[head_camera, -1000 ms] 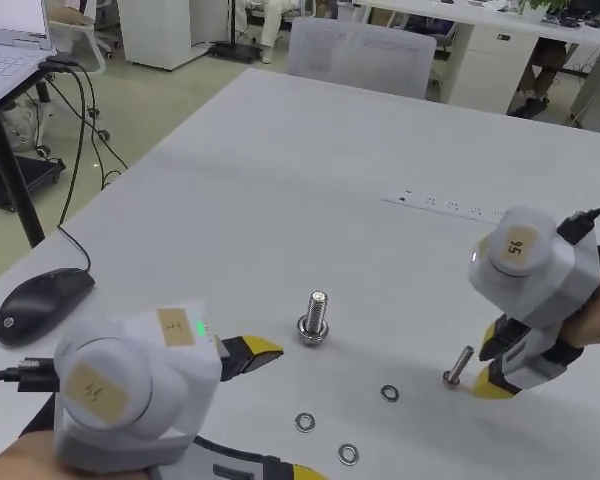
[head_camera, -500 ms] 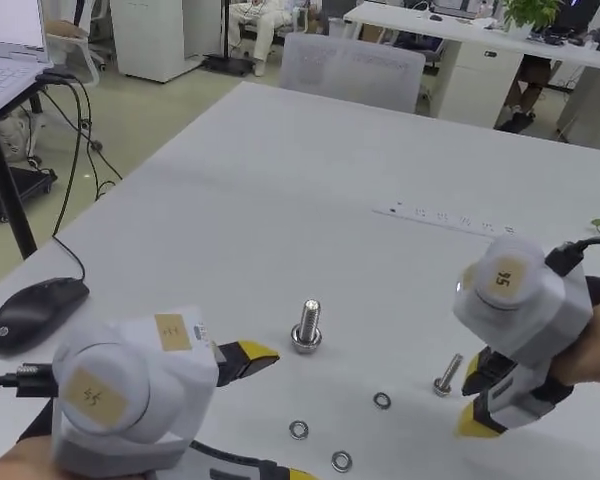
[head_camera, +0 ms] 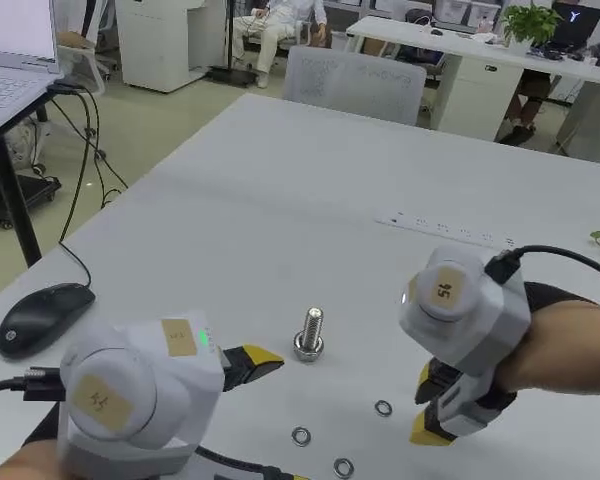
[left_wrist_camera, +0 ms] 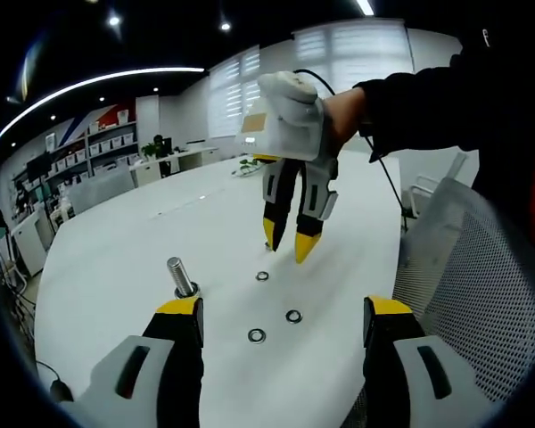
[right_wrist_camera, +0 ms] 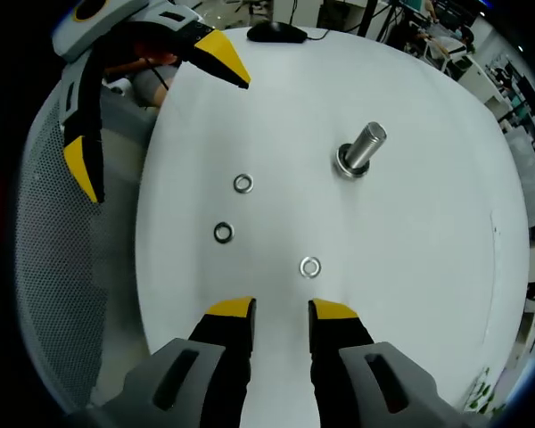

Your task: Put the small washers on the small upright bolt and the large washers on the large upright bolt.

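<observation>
"How do the jaws stand?"
"The right gripper point(right_wrist_camera: 281, 309) shows a narrow gap with nothing in it. The left gripper point(left_wrist_camera: 283, 308) is spread wide and empty."
"Nearest washer?"
"A small flat steel washer point(right_wrist_camera: 310, 267) lies on the white tabletop point(right_wrist_camera: 410, 267) just ahead of the right tips, slightly rightward. The large threaded steel bolt point(right_wrist_camera: 361, 150) stands upright farther out that way."

The right tool point(head_camera: 427, 403) has moved in from the right side of the white desk point(head_camera: 280, 200) toward its middle. Its yellow-tipped jaws are now just beside the lone small silver ring washer point(head_camera: 383, 408). A second ago they were well apart from it. The small grey steel bolt that leaned at those tips earlier is now hidden behind the tool's white body in the head view.
</observation>
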`<move>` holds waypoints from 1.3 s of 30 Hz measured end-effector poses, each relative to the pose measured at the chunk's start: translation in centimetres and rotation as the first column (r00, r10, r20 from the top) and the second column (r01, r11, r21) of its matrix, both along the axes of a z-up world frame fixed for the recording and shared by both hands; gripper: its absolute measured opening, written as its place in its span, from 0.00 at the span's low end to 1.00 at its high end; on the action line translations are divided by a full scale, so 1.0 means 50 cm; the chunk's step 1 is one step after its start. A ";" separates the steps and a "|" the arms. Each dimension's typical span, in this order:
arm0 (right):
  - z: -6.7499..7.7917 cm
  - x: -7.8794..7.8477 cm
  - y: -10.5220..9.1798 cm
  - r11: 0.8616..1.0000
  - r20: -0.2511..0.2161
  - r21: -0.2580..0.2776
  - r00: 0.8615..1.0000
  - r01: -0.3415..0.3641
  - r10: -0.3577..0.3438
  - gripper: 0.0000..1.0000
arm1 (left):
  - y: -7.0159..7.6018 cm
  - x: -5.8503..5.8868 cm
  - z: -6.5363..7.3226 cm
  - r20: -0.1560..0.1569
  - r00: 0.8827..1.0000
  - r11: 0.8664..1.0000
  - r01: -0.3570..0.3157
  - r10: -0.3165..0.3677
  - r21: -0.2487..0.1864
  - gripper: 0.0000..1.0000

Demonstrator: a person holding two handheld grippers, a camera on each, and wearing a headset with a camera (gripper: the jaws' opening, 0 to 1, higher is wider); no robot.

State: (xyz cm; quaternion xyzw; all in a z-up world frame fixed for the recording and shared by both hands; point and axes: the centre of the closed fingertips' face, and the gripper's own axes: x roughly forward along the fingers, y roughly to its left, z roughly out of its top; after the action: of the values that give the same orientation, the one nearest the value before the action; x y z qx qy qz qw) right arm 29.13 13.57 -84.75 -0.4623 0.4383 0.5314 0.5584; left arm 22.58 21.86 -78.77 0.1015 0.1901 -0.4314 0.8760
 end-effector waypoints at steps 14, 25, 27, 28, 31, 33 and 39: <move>-0.036 0.036 0.025 0.999 0.001 -0.029 1.000 -0.016 0.016 0.23 | -0.002 -0.002 0.001 0.003 1.000 1.000 -0.005 0.005 0.001 0.73; -0.053 0.042 0.030 0.999 0.000 -0.041 1.000 -0.027 0.027 0.21 | -0.004 -0.007 -0.001 -0.006 1.000 1.000 0.000 0.000 0.003 0.70; -0.056 0.043 0.028 0.999 0.000 -0.047 1.000 -0.028 0.028 0.21 | -0.004 -0.007 -0.001 -0.006 1.000 1.000 -0.001 0.001 0.003 0.70; -0.056 0.043 0.027 0.998 0.001 -0.048 1.000 -0.029 0.029 0.21 | -0.004 -0.007 -0.001 -0.007 1.000 1.000 0.000 0.000 0.003 0.70; -0.061 0.044 0.027 0.999 -0.003 -0.046 1.000 -0.024 0.023 0.21 | -0.004 -0.008 -0.002 -0.007 1.000 1.000 0.002 -0.002 0.008 0.70; -0.062 0.045 0.027 0.999 -0.004 -0.047 1.000 -0.023 0.023 0.20 | -0.004 -0.008 -0.003 -0.006 1.000 1.000 0.003 -0.003 0.010 0.70; -0.063 0.046 0.028 0.999 -0.005 -0.042 1.000 -0.021 0.021 0.19 | -0.006 -0.010 -0.008 -0.005 1.000 0.999 0.014 -0.013 0.031 0.70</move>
State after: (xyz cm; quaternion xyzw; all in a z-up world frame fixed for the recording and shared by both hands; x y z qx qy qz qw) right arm 31.45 14.98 -87.90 -0.4776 0.4455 0.5289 0.5419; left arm 22.09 21.58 -79.17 0.1154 0.1983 -0.4345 0.8710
